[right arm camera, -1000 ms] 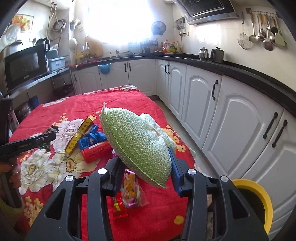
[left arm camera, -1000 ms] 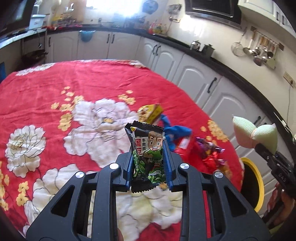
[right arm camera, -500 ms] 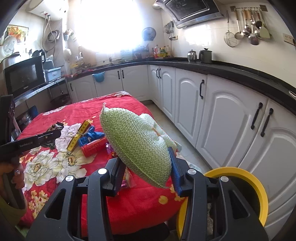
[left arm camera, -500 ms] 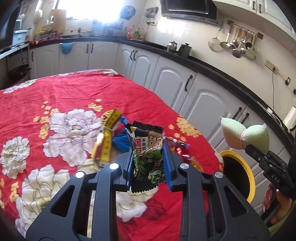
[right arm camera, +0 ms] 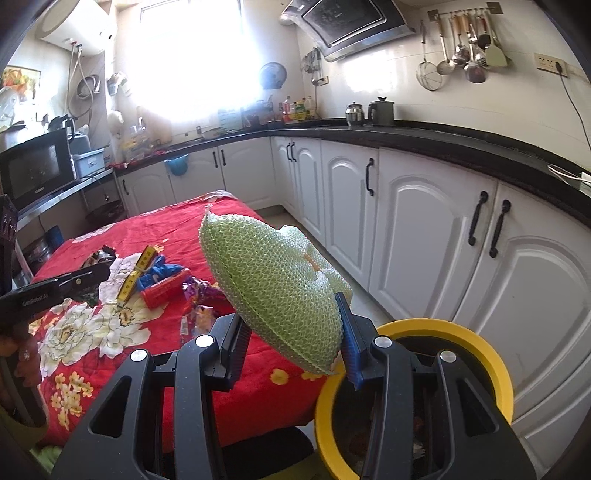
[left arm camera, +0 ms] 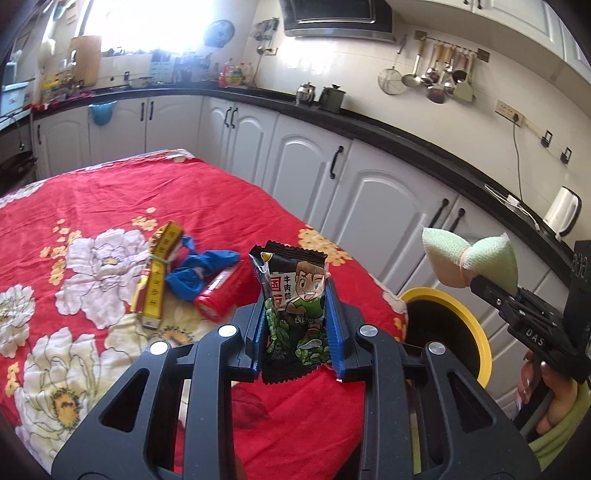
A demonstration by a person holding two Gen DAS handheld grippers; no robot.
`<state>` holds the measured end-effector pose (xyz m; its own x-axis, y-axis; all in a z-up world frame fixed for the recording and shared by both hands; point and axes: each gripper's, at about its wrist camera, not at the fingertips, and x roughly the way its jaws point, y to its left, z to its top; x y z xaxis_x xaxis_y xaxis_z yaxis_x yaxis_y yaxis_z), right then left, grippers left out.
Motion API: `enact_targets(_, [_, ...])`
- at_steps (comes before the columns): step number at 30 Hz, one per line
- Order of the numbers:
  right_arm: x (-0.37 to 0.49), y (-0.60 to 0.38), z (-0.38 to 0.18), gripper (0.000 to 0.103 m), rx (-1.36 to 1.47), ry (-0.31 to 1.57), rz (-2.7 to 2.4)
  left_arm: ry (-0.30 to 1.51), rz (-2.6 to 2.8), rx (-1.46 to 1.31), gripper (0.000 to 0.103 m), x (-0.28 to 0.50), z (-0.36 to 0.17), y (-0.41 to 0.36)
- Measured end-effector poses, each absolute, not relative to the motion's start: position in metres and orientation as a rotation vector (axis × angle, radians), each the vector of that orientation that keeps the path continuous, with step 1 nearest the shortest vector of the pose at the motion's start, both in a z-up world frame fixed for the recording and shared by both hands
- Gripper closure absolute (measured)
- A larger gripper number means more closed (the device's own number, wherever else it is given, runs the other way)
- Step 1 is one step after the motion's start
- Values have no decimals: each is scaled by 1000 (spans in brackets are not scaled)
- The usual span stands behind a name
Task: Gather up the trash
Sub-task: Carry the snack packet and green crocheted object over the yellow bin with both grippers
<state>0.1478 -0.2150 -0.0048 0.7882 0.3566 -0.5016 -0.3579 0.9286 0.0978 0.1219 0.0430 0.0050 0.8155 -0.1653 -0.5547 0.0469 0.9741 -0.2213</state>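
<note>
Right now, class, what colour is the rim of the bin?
Yellow; the bin rim shows best in the right wrist view.

I'm in a home kitchen: white cabinets [right arm camera: 417, 225], black countertop [right arm camera: 443, 144], range hood [right arm camera: 351, 26], hanging utensils [right arm camera: 461, 48], microwave [right arm camera: 35, 171].

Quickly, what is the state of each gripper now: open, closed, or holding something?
Left gripper: closed on the black snack packet.
Right gripper: closed on the green mesh sponge.
</note>
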Motion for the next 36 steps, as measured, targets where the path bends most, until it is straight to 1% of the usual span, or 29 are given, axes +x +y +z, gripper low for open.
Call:
enact_targets(15, [140, -258, -11, 62, 26, 544, 310, 611, -196, -143, 83, 119, 1, -6])
enact_targets(27, [133, -285, -18, 62, 31, 553, 252, 636, -294, -73, 82, 124, -9, -59])
enact_targets(36, [132, -310, -35, 62, 58, 594, 208, 675, -371, -35, 82, 137, -21, -104])
